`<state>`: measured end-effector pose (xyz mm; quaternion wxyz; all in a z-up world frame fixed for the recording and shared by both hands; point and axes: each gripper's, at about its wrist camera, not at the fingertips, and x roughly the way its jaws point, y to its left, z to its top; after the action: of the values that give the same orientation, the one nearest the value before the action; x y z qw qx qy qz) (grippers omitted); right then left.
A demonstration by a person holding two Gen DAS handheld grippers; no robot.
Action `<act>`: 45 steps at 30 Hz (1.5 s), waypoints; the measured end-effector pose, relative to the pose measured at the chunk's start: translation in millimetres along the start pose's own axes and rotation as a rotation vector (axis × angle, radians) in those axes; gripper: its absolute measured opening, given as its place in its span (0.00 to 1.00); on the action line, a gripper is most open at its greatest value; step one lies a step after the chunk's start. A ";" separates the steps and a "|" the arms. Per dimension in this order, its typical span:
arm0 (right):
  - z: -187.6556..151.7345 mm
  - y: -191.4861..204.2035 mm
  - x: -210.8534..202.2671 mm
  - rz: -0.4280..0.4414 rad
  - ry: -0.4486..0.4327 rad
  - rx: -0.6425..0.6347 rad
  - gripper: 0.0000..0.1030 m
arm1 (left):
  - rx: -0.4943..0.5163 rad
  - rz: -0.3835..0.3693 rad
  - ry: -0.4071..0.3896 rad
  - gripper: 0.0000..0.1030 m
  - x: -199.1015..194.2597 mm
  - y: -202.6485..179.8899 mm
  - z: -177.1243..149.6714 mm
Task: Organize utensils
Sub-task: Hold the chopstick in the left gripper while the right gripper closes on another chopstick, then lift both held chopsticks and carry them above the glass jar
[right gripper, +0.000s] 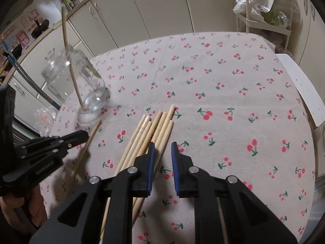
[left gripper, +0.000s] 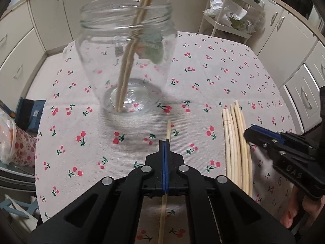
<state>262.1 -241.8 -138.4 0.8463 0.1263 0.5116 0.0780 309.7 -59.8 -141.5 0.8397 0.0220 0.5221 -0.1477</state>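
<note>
**Chopsticks going into the jar, most still on the table**

The sorting looks barely begun. The glass jar (left gripper: pixel 126 61) stands on the cherry-print tablecloth (left gripper: pixel 203 77) with two chopsticks (left gripper: pixel 130 61) leaning inside it, tips on the bottom, tops poking past the rim. Nothing else is in it that I can make out.

The left tongs (left gripper: pixel 165 142) are clenched on a single chopstick (left gripper: pixel 168 129), just short of the jar. The right tongs (right gripper: pixel 163 148) hang released above the loose pile of chopsticks (right gripper: pixel 154 130) lying flat nearby. By my reckoning, that whole pile remains to be moved.
</note>
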 end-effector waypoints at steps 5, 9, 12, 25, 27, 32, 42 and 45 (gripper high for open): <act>1.9 4.3 -0.5 -0.071 0.025 -0.076 0.17 | -0.009 -0.016 0.006 0.00 0.2 3.9 1.2; 7.3 7.4 3.6 -0.076 0.075 -0.106 0.17 | 0.008 -0.013 0.011 0.00 0.8 -0.1 5.5; 9.5 15.5 7.2 -0.093 0.086 -0.140 0.17 | 0.013 -0.012 0.022 0.00 5.5 -4.3 8.0; -1.8 -14.6 -18.9 0.094 0.020 0.023 0.06 | -0.032 -0.127 -0.045 0.00 -22.3 12.5 -3.2; -4.9 -22.0 -26.5 0.136 -0.016 0.080 0.06 | -0.039 -0.136 -0.074 0.00 -32.3 15.3 -4.5; -6.8 -27.0 -32.8 0.161 -0.047 0.136 0.06 | -0.028 -0.129 -0.053 0.00 -31.5 17.3 -2.8; -7.4 -27.0 -24.2 0.181 -0.026 0.132 0.06 | 0.075 -0.002 0.017 0.01 3.8 -10.9 3.8; -7.9 -29.5 -24.2 0.186 -0.026 0.138 0.06 | 0.097 0.009 0.017 0.02 5.9 -14.5 3.5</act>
<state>243.9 -275.3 -130.1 0.8313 0.2323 0.4908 0.1190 311.2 -75.7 -143.4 0.8339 0.0662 0.5212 -0.1689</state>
